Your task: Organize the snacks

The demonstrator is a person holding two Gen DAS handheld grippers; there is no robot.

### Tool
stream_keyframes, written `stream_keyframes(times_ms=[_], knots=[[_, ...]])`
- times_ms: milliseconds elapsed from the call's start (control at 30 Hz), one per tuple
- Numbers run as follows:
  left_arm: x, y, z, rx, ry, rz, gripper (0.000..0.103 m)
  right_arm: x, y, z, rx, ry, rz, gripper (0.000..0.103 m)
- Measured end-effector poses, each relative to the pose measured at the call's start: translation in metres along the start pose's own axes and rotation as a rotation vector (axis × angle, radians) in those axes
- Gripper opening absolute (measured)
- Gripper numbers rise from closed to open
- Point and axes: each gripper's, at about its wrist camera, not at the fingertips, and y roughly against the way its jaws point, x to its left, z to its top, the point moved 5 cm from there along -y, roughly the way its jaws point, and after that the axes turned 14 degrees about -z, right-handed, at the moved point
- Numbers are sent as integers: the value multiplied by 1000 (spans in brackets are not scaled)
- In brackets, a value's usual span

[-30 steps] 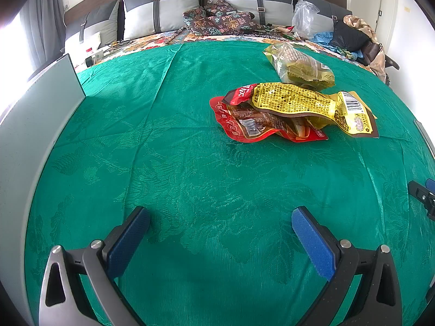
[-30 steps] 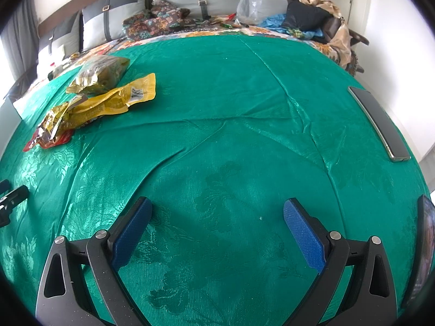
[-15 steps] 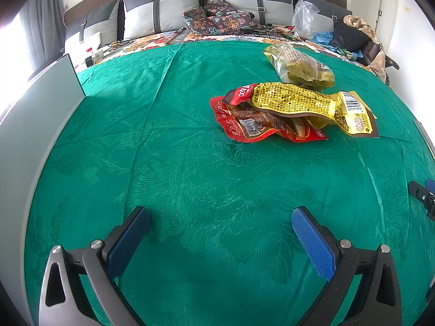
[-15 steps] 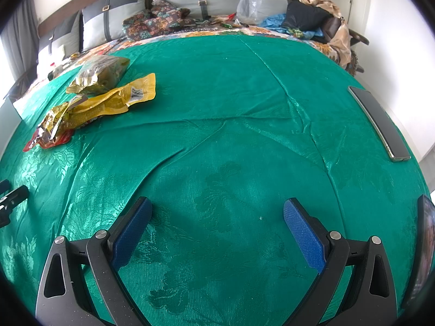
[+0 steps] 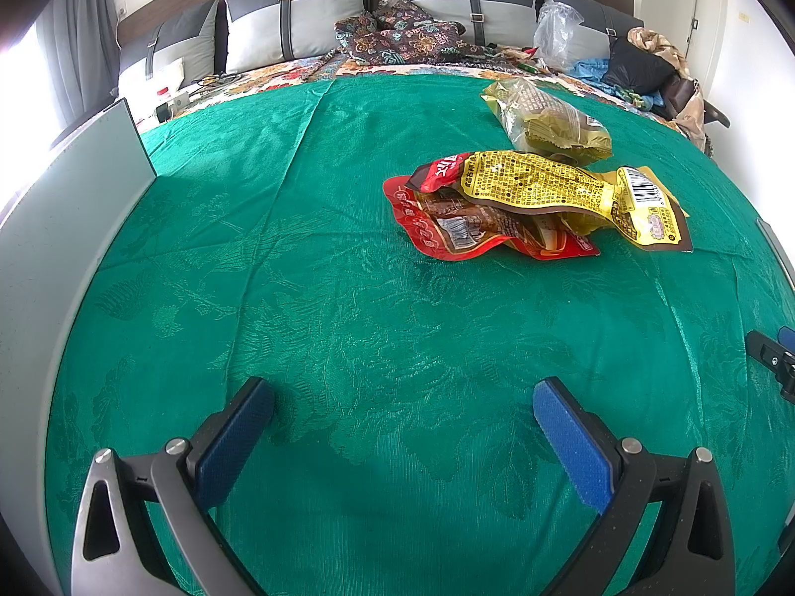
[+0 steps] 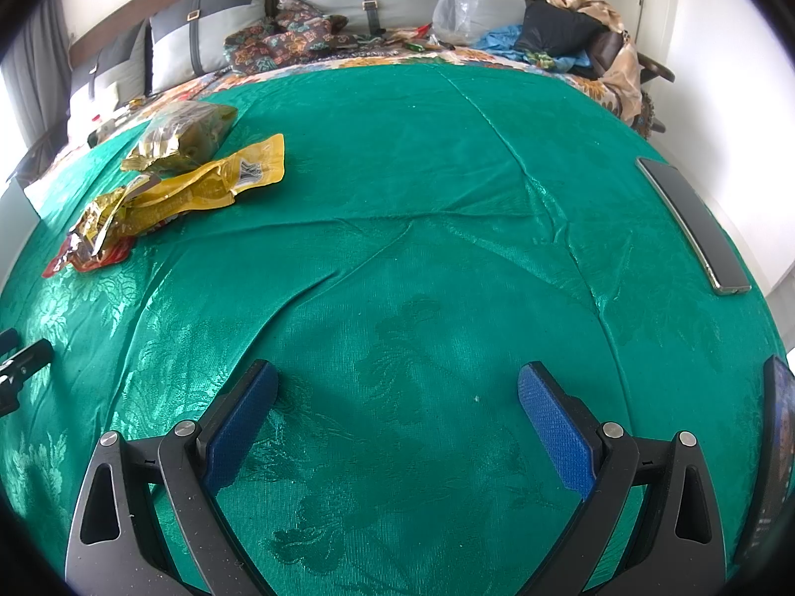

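Three snack packets lie on the green cloth [image 5: 323, 273]. A red packet [image 5: 447, 223] sits partly under a yellow packet [image 5: 556, 188], and a clear-and-gold bag [image 5: 546, 119] lies just beyond them. The right wrist view shows the same yellow packet [image 6: 218, 184], gold bag [image 6: 184, 134] and red packet [image 6: 84, 258] at far left. My left gripper [image 5: 402, 392] hangs open over bare cloth, well short of the packets. Further right, my right gripper [image 6: 397, 377] is open too, with nothing between its blue pads [image 6: 551, 422].
A grey flat panel [image 5: 64, 228] stands along the left edge. A dark flat device [image 6: 690, 223] lies at the right edge of the cloth [image 6: 422, 149]. Cushions [image 5: 298, 25], a plastic bag [image 5: 556, 30] and piled clothes [image 5: 646, 69] line the far side.
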Motion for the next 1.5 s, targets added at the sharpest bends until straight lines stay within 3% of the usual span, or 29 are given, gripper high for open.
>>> stream_keyframes(times_ms=[1500], knots=[[0,1,0,0,0,2,103,-1,0,-1,0,1,1,99]])
